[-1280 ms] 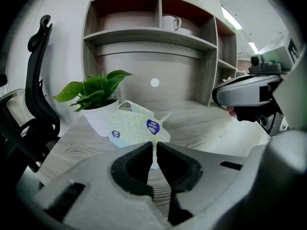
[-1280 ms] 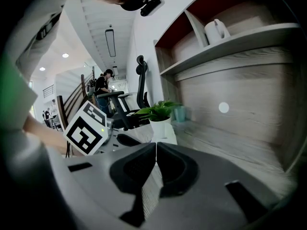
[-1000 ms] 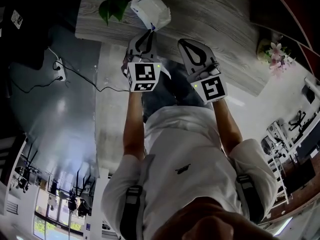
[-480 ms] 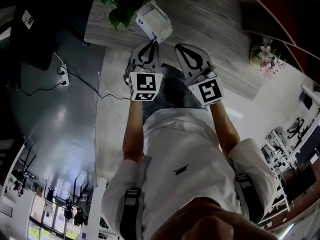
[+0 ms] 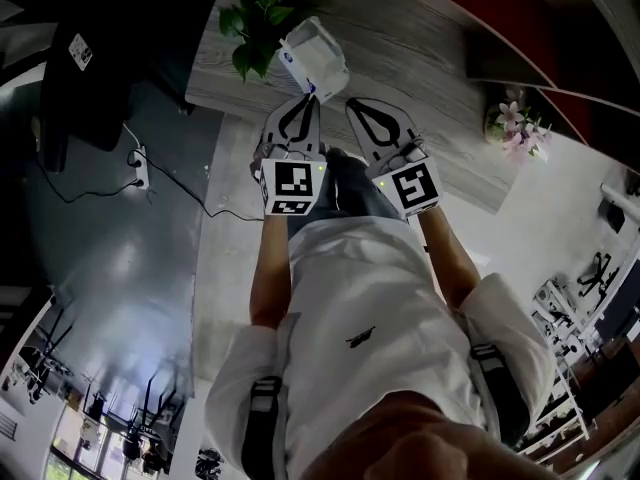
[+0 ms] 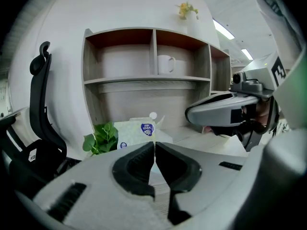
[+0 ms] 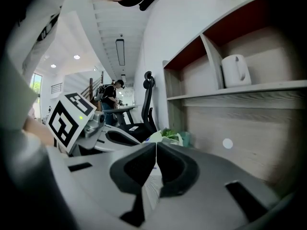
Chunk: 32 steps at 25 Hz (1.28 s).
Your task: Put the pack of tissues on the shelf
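Your left gripper [image 5: 307,99], jaws closed, pinches the edge of the pack [image 5: 313,58], a soft pale wrapper with blue badges too small to read, above the desk [image 5: 430,98] beside the plant [image 5: 255,33]; your right gripper [image 5: 353,104] is closed and empty.

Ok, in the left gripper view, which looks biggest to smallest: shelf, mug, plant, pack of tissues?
Biggest first: shelf, pack of tissues, plant, mug. The pack sits nearest the camera, so pack over plant is unsure.
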Tool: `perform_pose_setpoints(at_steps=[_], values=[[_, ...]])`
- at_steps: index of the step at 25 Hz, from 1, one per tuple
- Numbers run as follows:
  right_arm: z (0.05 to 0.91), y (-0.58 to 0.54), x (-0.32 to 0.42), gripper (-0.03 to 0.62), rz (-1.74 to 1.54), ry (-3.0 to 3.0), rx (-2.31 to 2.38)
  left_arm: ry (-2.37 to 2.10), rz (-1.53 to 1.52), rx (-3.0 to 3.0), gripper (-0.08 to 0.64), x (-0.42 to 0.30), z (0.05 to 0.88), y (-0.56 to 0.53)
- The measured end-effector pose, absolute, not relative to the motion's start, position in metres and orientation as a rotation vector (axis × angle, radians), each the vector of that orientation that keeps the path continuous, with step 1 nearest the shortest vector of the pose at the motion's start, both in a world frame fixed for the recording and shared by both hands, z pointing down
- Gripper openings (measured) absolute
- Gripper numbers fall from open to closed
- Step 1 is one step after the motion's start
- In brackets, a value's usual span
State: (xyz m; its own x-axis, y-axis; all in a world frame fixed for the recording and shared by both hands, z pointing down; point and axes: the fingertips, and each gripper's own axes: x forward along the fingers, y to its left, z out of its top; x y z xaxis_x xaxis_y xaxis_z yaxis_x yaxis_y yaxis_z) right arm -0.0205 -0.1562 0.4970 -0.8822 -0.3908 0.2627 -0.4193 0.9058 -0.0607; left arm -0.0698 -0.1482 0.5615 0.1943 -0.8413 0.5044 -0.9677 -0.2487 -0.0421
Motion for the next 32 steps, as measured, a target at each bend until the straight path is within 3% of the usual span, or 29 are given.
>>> perform_pose_setpoints(at_steps=[32], values=[[0.364, -0.188, -0.039, 0.026, -0.035, -2.99, 0.702, -1.928, 0.516, 2.427, 0.031, -0.096, 0.378, -0.193]])
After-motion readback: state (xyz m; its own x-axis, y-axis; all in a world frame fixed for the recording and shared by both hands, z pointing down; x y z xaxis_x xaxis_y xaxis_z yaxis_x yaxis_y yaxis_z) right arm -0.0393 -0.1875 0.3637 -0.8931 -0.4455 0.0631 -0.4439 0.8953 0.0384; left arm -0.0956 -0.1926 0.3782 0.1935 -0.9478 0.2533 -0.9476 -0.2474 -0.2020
